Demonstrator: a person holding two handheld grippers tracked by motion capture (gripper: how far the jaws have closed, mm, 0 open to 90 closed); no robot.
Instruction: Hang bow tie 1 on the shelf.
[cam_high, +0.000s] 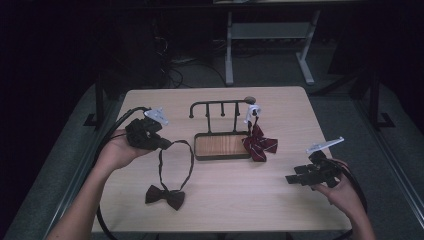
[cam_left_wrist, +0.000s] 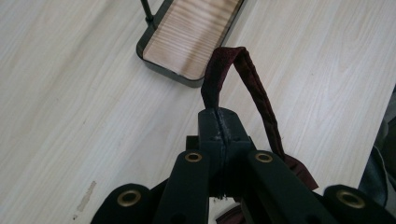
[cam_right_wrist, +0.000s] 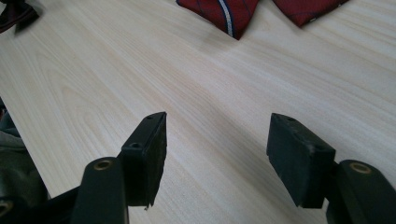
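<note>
A dark bow tie (cam_high: 165, 196) lies on the table near the front, and its thin neck strap (cam_high: 176, 160) loops up to my left gripper (cam_high: 166, 145). In the left gripper view that gripper (cam_left_wrist: 219, 125) is shut on the maroon strap (cam_left_wrist: 252, 81), which arches out past the tips. My right gripper (cam_high: 291, 179) hovers at the right of the table, and in its own view it (cam_right_wrist: 217, 151) stands open over bare wood. A red striped bow tie (cam_high: 259, 143) hangs from the right end of a black hook rack (cam_high: 220, 104); its lower edge (cam_right_wrist: 224, 11) lies ahead of the open jaws.
The rack stands on a wooden-bottomed tray (cam_high: 222, 146) at the table's middle; the same tray (cam_left_wrist: 191, 35) lies just ahead of the left gripper. Cables trail from both grippers off the table's sides. A metal desk frame (cam_high: 270, 45) stands on the floor beyond the far edge.
</note>
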